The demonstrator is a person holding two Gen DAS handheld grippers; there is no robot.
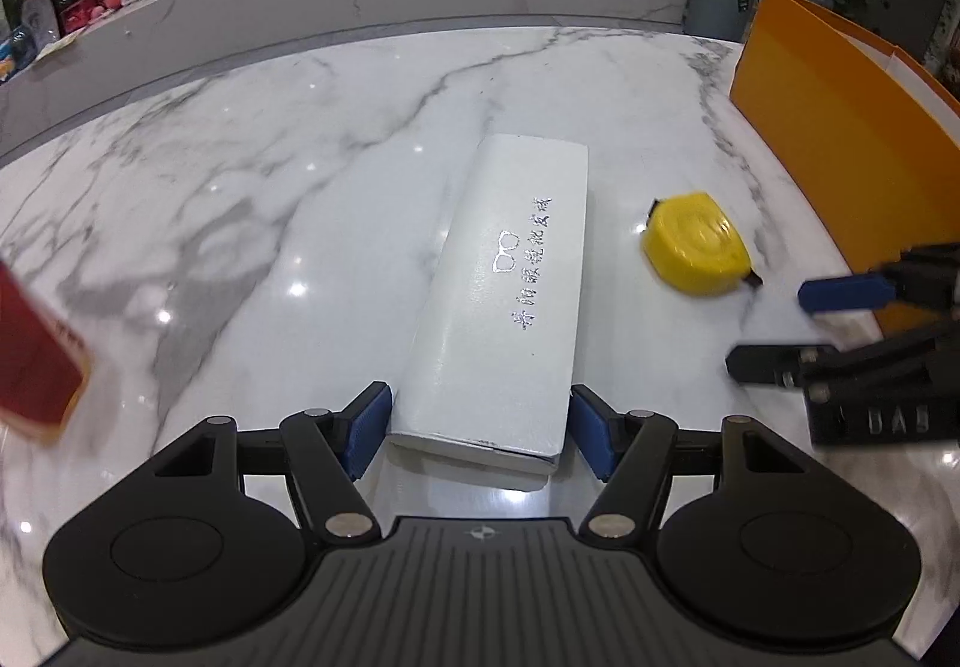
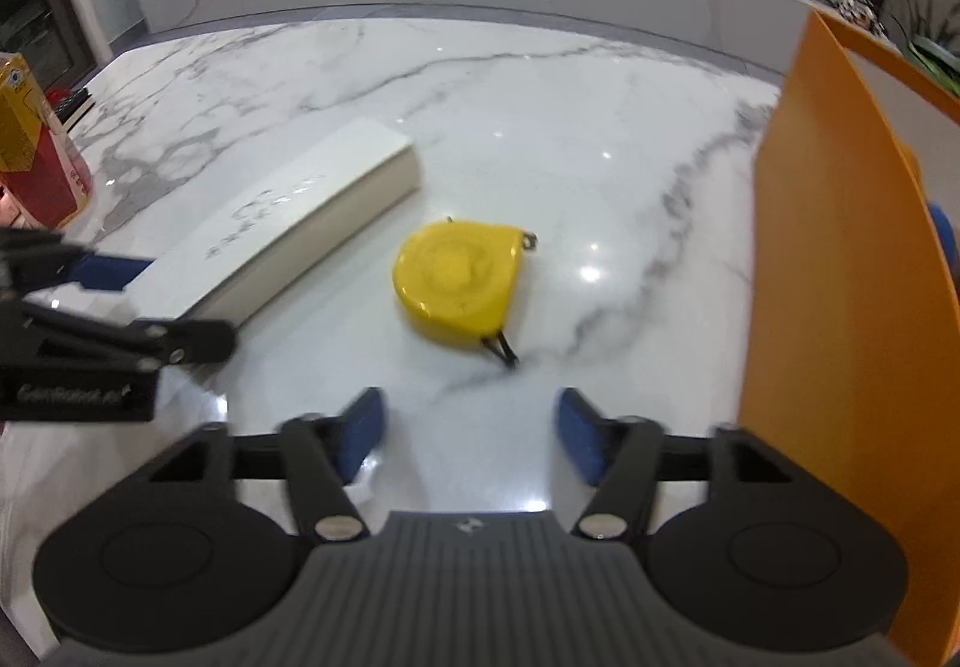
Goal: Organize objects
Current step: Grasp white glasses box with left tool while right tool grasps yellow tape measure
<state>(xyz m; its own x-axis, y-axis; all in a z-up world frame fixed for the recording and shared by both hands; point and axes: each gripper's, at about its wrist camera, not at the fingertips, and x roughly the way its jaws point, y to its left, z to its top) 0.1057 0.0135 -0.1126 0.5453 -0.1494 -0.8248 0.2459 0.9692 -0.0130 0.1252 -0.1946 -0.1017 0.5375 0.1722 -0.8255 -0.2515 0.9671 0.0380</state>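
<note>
On the marble desk (image 1: 240, 138), our left hand-held gripper (image 1: 480, 424) brackets the white rectangular glasses case (image 1: 504, 295), unclamped; our right hand-held gripper (image 2: 468, 436) gapes wide, the yellow tape measure (image 2: 459, 280) at twelve o'clock. Next: squeeze, lift.

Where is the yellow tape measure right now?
The yellow tape measure lies flat on the marble table, between the white box on its left and the orange box on its right, just ahead of the right gripper.

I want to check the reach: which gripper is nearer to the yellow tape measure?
Right. The right gripper faces the yellow tape measure just ahead; the left gripper straddles the white box beside it.
</note>
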